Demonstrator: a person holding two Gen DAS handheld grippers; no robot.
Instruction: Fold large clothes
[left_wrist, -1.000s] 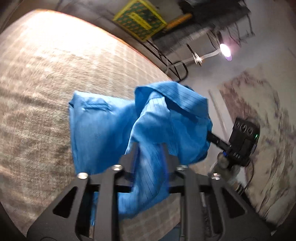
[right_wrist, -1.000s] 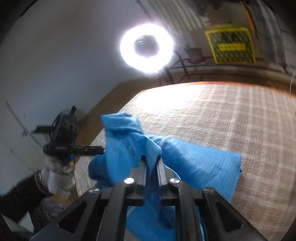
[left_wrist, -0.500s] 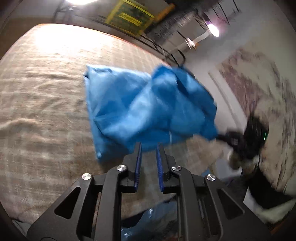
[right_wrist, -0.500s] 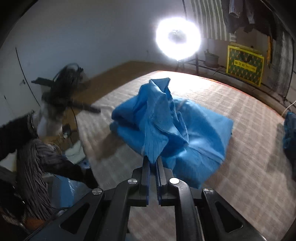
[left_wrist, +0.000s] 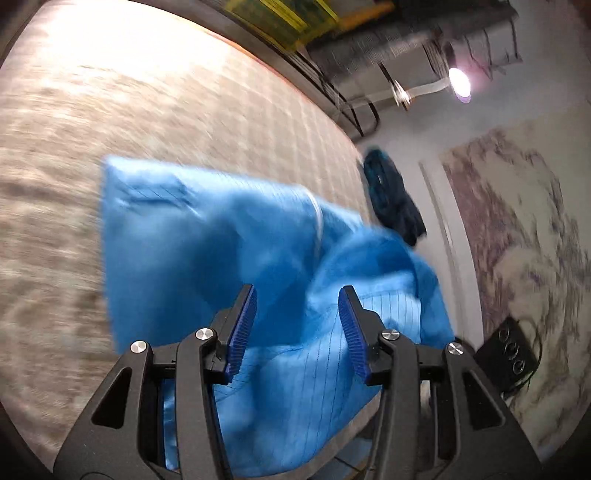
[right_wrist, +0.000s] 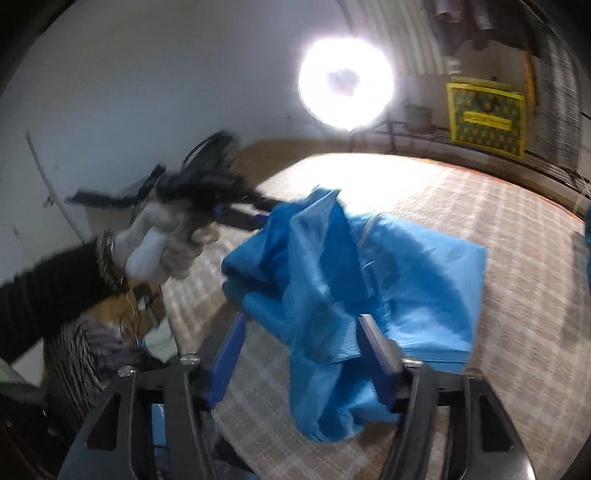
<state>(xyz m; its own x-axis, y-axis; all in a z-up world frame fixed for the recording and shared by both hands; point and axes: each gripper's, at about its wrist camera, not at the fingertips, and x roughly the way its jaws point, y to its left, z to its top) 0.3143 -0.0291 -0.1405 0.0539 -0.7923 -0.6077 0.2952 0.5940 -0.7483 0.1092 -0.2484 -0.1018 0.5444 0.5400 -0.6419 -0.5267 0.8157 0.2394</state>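
Note:
A large bright blue garment (left_wrist: 207, 251) lies crumpled on the beige checked bed (left_wrist: 147, 110), one end hanging over the near edge. In the left wrist view my left gripper (left_wrist: 297, 306) is open just above the cloth, with blue fabric between and below its fingers but not pinched. In the right wrist view my right gripper (right_wrist: 301, 332) is open wide, and a loose fold of the garment (right_wrist: 332, 277) hangs between its fingers. The left gripper in a white-gloved hand (right_wrist: 166, 243) shows blurred at the garment's far left.
A dark teal garment (left_wrist: 391, 199) lies at the bed's far right edge. A ring light (right_wrist: 345, 83) and a yellow bag (right_wrist: 484, 118) stand beyond the bed. A black device (left_wrist: 506, 350) sits by the wall at right.
Both grippers have opened and let go of the blue garment, which has dropped back onto the bed. Both views are blurred by motion.

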